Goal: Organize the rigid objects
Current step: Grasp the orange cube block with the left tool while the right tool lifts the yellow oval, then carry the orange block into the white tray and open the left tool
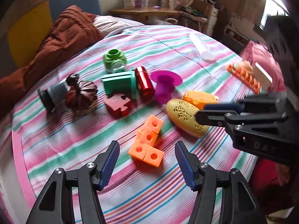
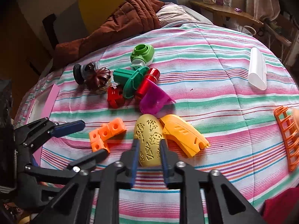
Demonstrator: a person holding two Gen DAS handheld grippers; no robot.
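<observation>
Striped bed [image 2: 214, 78], right claw [image 2: 149, 145] pinching perforated yellow shell [image 2: 148, 136] beside orange cubes [image 1: 147, 141], left claw [image 1: 147, 155] spread above: rounded sides, likely slip if lifted.

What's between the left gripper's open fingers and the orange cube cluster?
Nothing: in the left wrist view only bare striped bedspread separates the left gripper from the orange cube cluster, just ahead of its open jaws.
</observation>
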